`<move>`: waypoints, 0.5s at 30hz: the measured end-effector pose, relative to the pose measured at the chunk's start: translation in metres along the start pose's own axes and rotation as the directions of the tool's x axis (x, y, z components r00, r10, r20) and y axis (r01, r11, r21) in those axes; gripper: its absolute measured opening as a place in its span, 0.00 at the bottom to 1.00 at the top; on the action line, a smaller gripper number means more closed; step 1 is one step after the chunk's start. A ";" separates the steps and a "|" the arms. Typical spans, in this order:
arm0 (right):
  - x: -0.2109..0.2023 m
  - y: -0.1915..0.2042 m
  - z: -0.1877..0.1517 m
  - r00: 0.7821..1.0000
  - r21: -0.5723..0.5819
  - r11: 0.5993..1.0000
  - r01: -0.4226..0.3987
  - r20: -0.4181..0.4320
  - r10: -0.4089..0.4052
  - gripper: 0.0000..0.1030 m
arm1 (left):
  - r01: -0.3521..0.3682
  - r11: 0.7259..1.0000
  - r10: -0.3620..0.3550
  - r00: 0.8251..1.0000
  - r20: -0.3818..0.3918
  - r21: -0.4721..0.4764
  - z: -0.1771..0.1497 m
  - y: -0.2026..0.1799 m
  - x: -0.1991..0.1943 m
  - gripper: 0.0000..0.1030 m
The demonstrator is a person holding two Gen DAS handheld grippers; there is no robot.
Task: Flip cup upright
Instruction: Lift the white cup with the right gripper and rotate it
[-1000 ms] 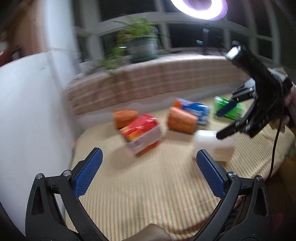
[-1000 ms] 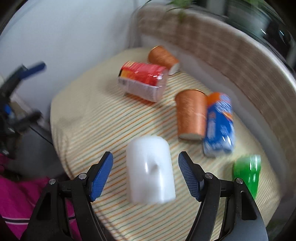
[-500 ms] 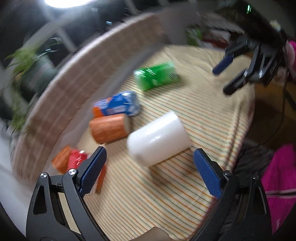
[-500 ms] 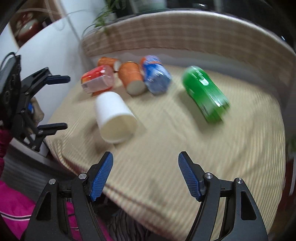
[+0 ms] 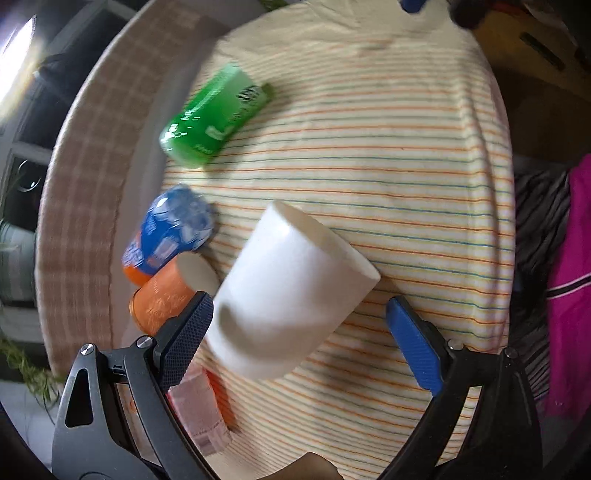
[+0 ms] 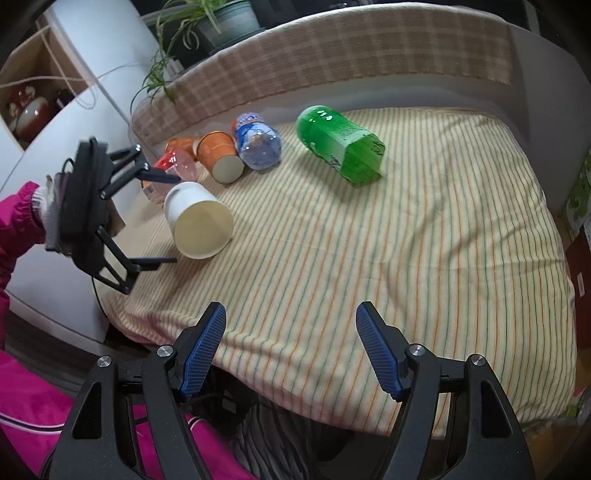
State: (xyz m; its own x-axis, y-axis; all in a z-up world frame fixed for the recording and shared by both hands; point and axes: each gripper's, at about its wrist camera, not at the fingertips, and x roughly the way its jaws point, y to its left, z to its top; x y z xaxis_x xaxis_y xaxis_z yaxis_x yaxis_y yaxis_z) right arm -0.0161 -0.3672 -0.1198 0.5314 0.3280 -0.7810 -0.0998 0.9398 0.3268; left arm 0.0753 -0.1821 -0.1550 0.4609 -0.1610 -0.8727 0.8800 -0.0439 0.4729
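A white cup [image 5: 288, 291] lies on its side on the striped tablecloth [image 5: 406, 155]. Its open mouth faces the right gripper in the right wrist view [image 6: 197, 225]. My left gripper [image 5: 306, 339] is open, and the cup's closed end lies between its blue pads without being squeezed. The same gripper shows in the right wrist view [image 6: 162, 219], its fingers on either side of the cup's base end. My right gripper [image 6: 290, 349] is open and empty, held back over the table's near edge, well apart from the cup.
A green bottle [image 6: 340, 142], a blue bottle [image 6: 258, 142], two orange cups [image 6: 219, 155] and a red packet [image 6: 173, 166] lie on their sides behind the white cup. A checked ledge [image 6: 332, 51] with a potted plant [image 6: 221, 22] runs behind the table.
My left gripper has closed in on the cup, whose base end now lies between its pads. My right gripper has pulled back toward the table's near edge.
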 end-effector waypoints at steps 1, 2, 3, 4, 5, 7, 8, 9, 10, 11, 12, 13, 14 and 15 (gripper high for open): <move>0.000 -0.002 0.000 1.000 0.008 1.000 -0.002 0.003 0.002 0.71 | -0.010 1.000 0.010 1.000 -0.001 0.010 0.001 0.000 0.004 0.94; -0.001 -0.004 -0.001 1.000 0.016 1.000 -0.003 0.004 0.003 0.71 | -0.020 1.000 0.020 1.000 -0.002 0.017 0.003 0.000 0.007 0.93; -0.001 -0.006 -0.002 1.000 0.021 1.000 -0.005 0.005 0.005 0.71 | -0.026 0.999 0.026 1.000 -0.001 0.020 0.003 0.002 0.010 0.93; -0.001 -0.007 -0.002 1.000 0.026 1.000 -0.007 0.006 0.007 0.71 | -0.021 1.000 0.021 1.000 0.004 0.010 0.003 0.006 0.012 0.92; -0.002 -0.008 -0.002 1.000 0.028 1.000 -0.007 0.006 0.007 0.71 | -0.017 1.000 0.017 1.000 0.009 -0.002 0.004 0.009 0.013 0.89; -0.002 -0.009 -0.002 1.000 0.032 0.999 -0.004 0.009 0.004 0.71 | -0.012 0.999 0.012 1.000 0.016 -0.032 0.007 0.015 0.014 0.87; -0.002 -0.009 -0.002 1.000 0.036 0.999 -0.006 0.011 0.005 0.71 | -0.003 0.999 0.004 1.000 0.019 -0.046 0.008 0.018 0.015 0.86; -0.002 -0.010 -0.002 1.000 0.039 0.999 -0.007 0.012 0.007 0.71 | 0.001 0.999 0.000 1.000 0.024 -0.051 0.007 0.019 0.014 0.86; -0.002 -0.010 -0.002 1.000 0.040 0.999 -0.008 0.012 0.007 0.71 | 0.003 0.999 -0.002 1.000 0.028 -0.053 0.007 0.019 0.014 0.86; -0.002 -0.010 -0.002 1.000 0.040 0.999 -0.006 0.013 0.005 0.71 | 0.004 0.998 -0.002 0.999 0.032 -0.058 0.007 0.020 0.013 0.85; -0.002 -0.010 -0.001 1.000 0.039 0.999 -0.004 0.013 0.004 0.71 | 0.004 0.998 -0.001 0.999 0.036 -0.063 0.007 0.021 0.013 0.84; -0.002 -0.009 -0.002 1.000 0.037 0.999 -0.005 0.013 0.005 0.71 | 0.001 0.998 0.001 0.999 0.037 -0.067 0.008 0.021 0.012 0.83; -0.001 -0.009 -0.002 1.000 0.036 0.999 -0.006 0.013 0.006 0.71 | 0.002 0.997 0.001 0.999 0.038 -0.071 0.008 0.022 0.011 0.83; -0.001 -0.009 -0.001 1.000 0.036 0.999 -0.008 0.012 0.008 0.71 | 0.002 0.997 0.001 0.999 0.038 -0.079 0.008 0.022 0.011 0.82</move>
State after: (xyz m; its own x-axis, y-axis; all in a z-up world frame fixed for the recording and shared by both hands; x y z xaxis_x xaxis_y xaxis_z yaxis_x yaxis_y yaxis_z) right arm -0.0169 -0.3756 -0.1227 0.5410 0.3342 -0.7718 -0.0737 0.9330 0.3523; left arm 0.0989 -0.1928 -0.1529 0.4568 -0.1988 -0.8671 0.8874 0.0334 0.4599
